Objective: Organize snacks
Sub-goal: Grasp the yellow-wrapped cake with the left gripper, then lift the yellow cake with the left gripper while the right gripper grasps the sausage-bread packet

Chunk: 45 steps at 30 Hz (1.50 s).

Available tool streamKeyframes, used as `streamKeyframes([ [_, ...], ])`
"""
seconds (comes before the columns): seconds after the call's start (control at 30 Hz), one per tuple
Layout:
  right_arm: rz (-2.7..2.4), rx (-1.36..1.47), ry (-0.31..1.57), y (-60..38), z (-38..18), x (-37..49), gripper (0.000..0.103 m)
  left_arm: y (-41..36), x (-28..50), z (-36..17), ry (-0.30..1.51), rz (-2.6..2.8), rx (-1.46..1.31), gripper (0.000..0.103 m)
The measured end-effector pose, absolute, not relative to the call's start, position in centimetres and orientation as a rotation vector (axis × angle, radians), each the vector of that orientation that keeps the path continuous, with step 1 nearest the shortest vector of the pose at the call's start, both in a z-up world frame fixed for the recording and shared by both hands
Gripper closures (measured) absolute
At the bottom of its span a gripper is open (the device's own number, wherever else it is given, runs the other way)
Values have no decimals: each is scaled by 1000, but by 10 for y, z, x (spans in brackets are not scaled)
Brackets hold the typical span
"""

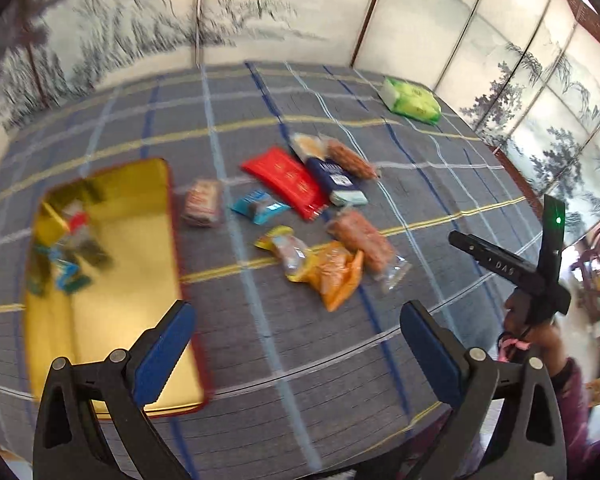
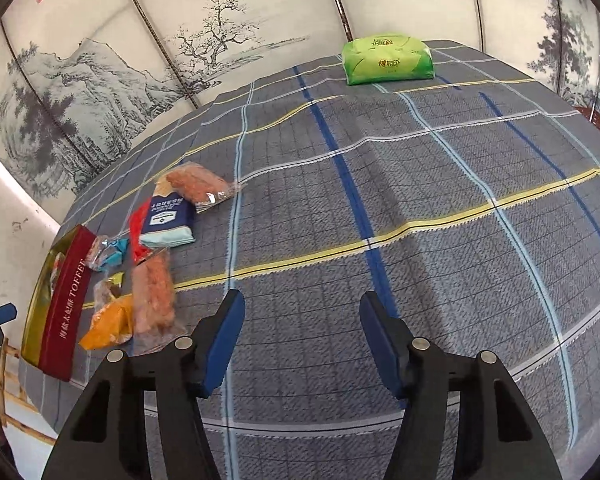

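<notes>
A gold tin with red walls (image 1: 132, 292) lies at the left of the table and holds several small snack packs (image 1: 66, 252). To its right lie loose snacks: a red packet (image 1: 288, 180), a navy pack (image 1: 334, 178), a teal bar (image 1: 258, 206), an orange bag (image 1: 336, 276) and clear packs of reddish snacks (image 1: 364, 240). My left gripper (image 1: 296, 344) is open and empty above the tin's near corner. My right gripper (image 2: 302, 340) is open and empty over bare cloth, right of the pile (image 2: 156, 296). The tin's red wall (image 2: 66, 308) reads TOFFEE.
A green tissue pack (image 2: 388, 60) sits at the far side of the plaid cloth (image 2: 420, 200). Painted screen panels (image 2: 100, 80) ring the table. The right hand-held gripper body (image 1: 520, 268) shows at the left view's right edge.
</notes>
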State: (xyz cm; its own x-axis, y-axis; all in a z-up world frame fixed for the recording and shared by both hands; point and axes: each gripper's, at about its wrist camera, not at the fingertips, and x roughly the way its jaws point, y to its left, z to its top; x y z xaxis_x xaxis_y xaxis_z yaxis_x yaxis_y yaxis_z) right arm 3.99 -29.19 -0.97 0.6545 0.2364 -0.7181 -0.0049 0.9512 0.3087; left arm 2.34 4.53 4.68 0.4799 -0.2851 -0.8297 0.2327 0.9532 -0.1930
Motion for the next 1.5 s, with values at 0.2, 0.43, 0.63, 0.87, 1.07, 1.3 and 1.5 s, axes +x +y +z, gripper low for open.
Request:
streamKeyframes([
  [0.2, 170, 291, 850, -293, -19, 45, 42, 43, 93, 3, 1212, -232, -234, 27],
  [0.43, 190, 234, 809, -283, -20, 46, 42, 36, 126, -25, 1289, -164, -273, 30],
  [0.63, 213, 247, 797, -285, -21, 47, 42, 23, 133, -36, 1314, -132, -223, 52],
  [0.87, 226, 269, 789, -288, -22, 47, 42, 30, 123, -36, 1287, -70, -193, 82],
  [1.07, 278, 241, 817, -277, -18, 46, 43, 33, 81, -9, 1187, -112, -185, 82],
  [1.3, 464, 74, 803, -216, 7, 34, 49, 39, 38, 18, 1111, -151, -190, 82],
  [1.5, 493, -47, 860, -177, 5, 50, 49, 44, 10, 35, 1066, -164, -172, 82],
])
